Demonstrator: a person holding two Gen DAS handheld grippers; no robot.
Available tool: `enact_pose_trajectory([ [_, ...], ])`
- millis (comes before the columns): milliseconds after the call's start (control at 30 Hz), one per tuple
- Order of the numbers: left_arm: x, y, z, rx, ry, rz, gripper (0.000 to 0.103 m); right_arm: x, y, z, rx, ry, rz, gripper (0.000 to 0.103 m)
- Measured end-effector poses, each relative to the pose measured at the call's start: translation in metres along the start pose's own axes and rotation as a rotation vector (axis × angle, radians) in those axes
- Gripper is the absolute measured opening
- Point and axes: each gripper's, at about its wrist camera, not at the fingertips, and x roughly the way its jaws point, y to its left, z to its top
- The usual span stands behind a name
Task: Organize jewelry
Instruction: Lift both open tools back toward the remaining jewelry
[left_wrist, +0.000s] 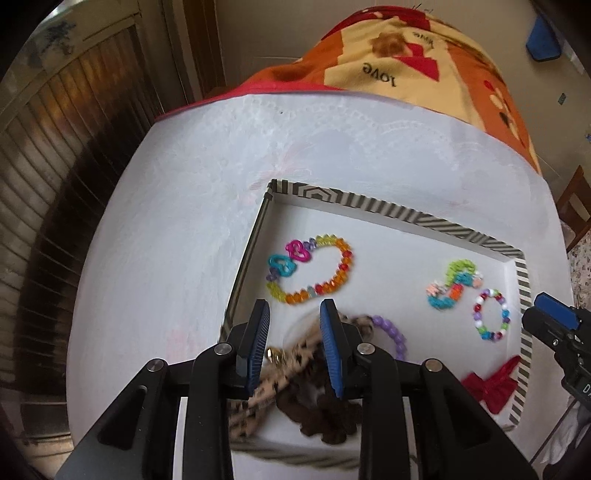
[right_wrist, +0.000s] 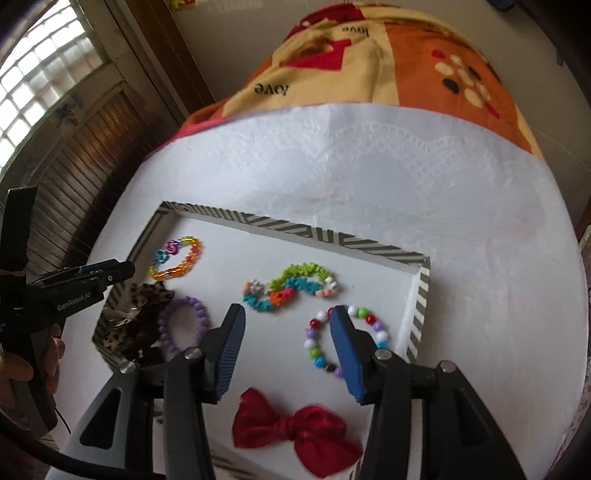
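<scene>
from the left wrist, the left tongs (left_wrist: 295, 314) hang partly open over the near left corner of the striped-rim tray (left_wrist: 369, 206), holding nothing; a leopard-print scrunchie (left_wrist: 280, 373) and a dark brown scrunchie (left_wrist: 321, 413) lie under the blue pads. a purple bead bracelet (left_wrist: 391, 332) sits just beside them. farther in lie a rainbow bead bracelet (left_wrist: 314, 269) with heart charms, a green and teal loom band (left_wrist: 454, 284), and a mixed bead bracelet (left_wrist: 493, 314) near the right rim. a red bow (left_wrist: 491, 387) lies by the near right corner. the tray rests on a white surface (left_wrist: 166, 221); beyond it a blanket (left_wrist: 424, 62) reads "love" upside down. the right tongs (left_wrist: 554, 314) poke in at the right edge; i cannot tell their gap here.

from the right wrist, the right tongs (right_wrist: 288, 317) stand wide open and empty above the tray, one pad over the mixed bead bracelet (right_wrist: 314, 332), the red bow (right_wrist: 295, 432) below. the left tongs (right_wrist: 110, 273) carry the marking "genrobot.ai" on the side.
</scene>
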Motion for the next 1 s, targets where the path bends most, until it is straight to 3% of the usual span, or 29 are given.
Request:
enact_pose_trajectory([
  [633,-0.094,-0.029,-0.078,0.043,-0.091,0.005,0.02,-0.09,0.025,-0.082,0.043,-0.087,-0.037,0.056],
  [1000,-0.124,-0.05,-0.124,0.075,-0.112,-0.014,0.02,-0.127,0.038,-0.127,0.031,-0.115,-0.067,0.058],
])
